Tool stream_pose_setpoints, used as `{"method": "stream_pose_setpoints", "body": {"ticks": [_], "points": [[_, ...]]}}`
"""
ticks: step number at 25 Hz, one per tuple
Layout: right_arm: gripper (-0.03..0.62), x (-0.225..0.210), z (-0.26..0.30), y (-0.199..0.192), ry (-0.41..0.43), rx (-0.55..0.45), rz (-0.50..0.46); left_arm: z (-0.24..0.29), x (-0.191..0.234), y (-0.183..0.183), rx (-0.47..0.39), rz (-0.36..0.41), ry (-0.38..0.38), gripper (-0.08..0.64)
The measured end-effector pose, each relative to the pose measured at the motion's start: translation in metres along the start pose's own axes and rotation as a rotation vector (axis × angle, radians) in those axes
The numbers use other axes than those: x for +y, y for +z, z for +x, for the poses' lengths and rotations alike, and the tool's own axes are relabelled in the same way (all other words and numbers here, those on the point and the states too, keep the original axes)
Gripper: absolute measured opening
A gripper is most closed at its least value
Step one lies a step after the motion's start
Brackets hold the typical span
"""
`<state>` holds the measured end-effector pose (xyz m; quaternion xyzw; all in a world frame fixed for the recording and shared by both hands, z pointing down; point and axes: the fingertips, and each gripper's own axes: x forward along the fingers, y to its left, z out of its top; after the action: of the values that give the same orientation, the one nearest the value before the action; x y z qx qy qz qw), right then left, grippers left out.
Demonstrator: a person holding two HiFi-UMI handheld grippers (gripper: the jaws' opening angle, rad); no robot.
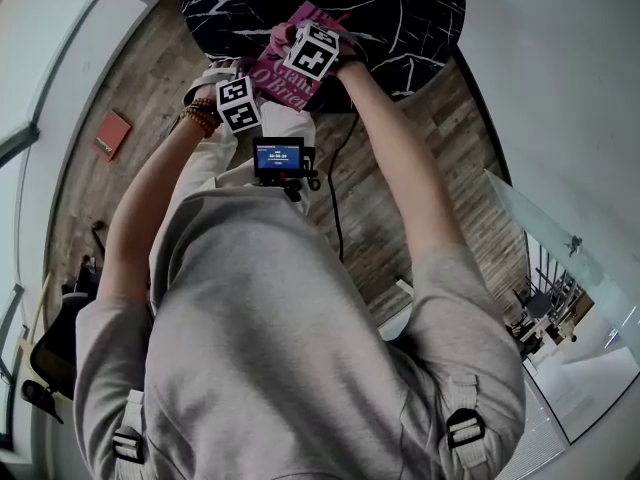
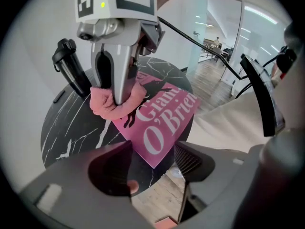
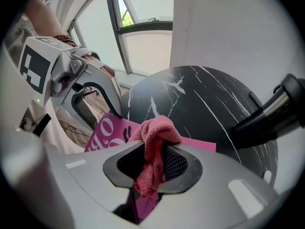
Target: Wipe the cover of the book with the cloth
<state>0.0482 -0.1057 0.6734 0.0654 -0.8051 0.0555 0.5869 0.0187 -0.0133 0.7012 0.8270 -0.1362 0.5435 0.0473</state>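
the black marbled tabletop [image 1: 420, 28] is seen carrying the pink book [image 2: 164, 125] at its near edge. the left gripper [image 2: 152, 163] is held empty, jaws wide, by the book's near corner. the right gripper [image 3: 152, 163] is clamped on the pink cloth [image 3: 155, 135], pressed at the far corner.

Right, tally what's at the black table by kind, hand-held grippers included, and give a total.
Book: 1
Cloth: 1
Bottle: 1
Hand-held gripper: 2 (left hand-held gripper, right hand-held gripper)
Total: 5
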Motion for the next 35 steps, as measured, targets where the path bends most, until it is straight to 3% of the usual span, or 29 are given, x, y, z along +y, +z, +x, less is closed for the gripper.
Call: {"method": "stream_pose_setpoints", "body": {"ticks": [11, 18, 23, 27, 29, 32, 35], "points": [[0.101, 0.034, 0.004, 0.008, 0.038, -0.021, -0.003, 0.002, -0.001, 0.002, -0.030, -0.014, 0.007, 0.281], [0.101, 0.067, 0.013, 0.016, 0.065, -0.048, 0.045, 0.005, -0.002, 0.000, -0.045, -0.034, 0.004, 0.282], [0.101, 0.086, 0.013, 0.023, 0.119, -0.059, 0.045, 0.016, -0.012, -0.019, 0.028, -0.078, -0.095, 0.267], [0.101, 0.088, 0.014, 0.022, 0.096, -0.061, 0.040, 0.016, -0.011, -0.020, -0.011, -0.089, -0.072, 0.270], [0.103, 0.089, 0.013, 0.025, 0.099, -0.077, 0.081, 0.017, -0.010, -0.019, 0.002, -0.089, -0.074, 0.270], [0.104, 0.096, 0.014, 0.030, 0.137, -0.137, 0.219, 0.017, -0.011, -0.017, 0.006, -0.083, -0.073, 0.270], [0.107, 0.101, -0.002, 0.036, 0.192, -0.255, 0.369, 0.008, -0.010, -0.020, -0.021, -0.097, -0.013, 0.259]]}}
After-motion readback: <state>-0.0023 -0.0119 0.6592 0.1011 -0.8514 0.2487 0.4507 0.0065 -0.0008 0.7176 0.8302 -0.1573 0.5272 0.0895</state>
